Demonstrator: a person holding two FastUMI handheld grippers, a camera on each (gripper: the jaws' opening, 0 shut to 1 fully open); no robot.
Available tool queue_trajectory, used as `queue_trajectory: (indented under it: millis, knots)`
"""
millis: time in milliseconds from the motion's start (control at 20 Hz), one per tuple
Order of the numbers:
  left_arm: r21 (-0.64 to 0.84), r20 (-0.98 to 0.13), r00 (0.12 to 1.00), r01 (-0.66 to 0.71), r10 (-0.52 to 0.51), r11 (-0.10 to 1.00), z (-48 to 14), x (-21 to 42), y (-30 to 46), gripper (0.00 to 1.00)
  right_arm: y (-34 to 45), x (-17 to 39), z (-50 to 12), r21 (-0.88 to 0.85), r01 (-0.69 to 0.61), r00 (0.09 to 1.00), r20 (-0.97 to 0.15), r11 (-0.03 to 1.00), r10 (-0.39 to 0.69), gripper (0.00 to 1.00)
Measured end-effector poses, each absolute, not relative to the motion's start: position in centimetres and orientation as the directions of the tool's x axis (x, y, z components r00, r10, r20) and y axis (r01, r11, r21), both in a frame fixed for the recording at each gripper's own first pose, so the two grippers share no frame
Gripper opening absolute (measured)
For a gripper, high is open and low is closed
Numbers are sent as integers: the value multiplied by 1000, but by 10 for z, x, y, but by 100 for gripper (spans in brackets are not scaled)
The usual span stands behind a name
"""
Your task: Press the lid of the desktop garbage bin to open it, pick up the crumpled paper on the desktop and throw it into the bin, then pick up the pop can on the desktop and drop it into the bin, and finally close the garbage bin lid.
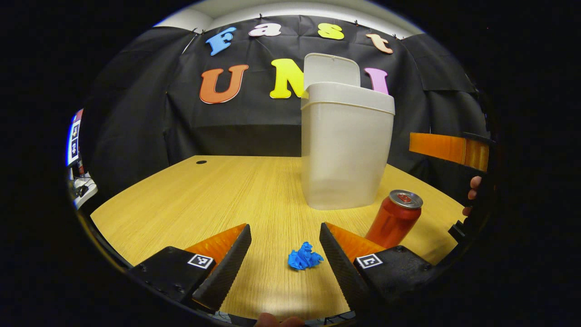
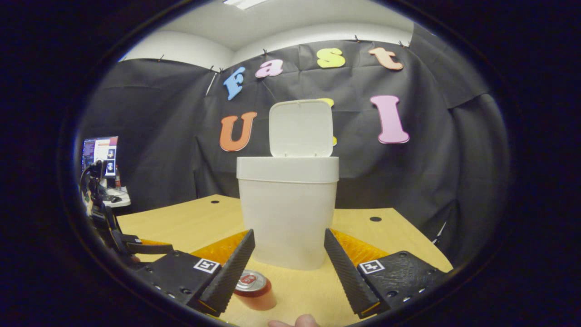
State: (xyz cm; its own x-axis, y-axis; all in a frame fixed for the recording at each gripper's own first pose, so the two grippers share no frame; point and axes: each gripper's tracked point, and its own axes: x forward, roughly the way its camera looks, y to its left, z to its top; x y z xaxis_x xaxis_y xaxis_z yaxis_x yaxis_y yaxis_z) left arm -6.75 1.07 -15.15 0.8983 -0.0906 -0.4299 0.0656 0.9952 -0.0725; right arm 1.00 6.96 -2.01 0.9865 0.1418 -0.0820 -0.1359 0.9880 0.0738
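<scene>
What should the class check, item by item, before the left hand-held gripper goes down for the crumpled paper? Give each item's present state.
1. Bin lid open: ok, it stands upright above the garbage bin.
2. Left hand-held gripper open: ok, its fingers stand apart.
3. Crumpled paper lined up: ok, it lies on the desktop between the fingers, nearer the right one.
4. Paper free of the fingers: ok, neither finger touches it.
5. Pop can out of the way: cannot tell, it stands upright close behind the right finger.
6. Right hand-held gripper free: ok, open and holding nothing, facing the bin.
</scene>
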Motion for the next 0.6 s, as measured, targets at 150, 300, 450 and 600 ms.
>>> queue_trajectory:
  millis: [150, 300, 450, 600]
  knots:
    - [-66, -469, 877, 80, -102, 995, -168, -72, 7, 98, 71, 10, -28, 66, -141, 985, -92, 988, 147, 98]
    - [-79, -511, 853, 78, -107, 994, -182, -76, 3, 98, 74, 10, -32, 62, -151, 983, -96, 987, 157, 95]
    - [-76, -551, 829, 64, -96, 995, -195, -79, 3, 98, 75, 10, -40, 73, -156, 980, -113, 985, 164, 95]
    - [-89, -576, 811, 62, -102, 994, -202, -80, 1, 95, 74, 8, -47, 73, -157, 978, -127, 985, 166, 95]
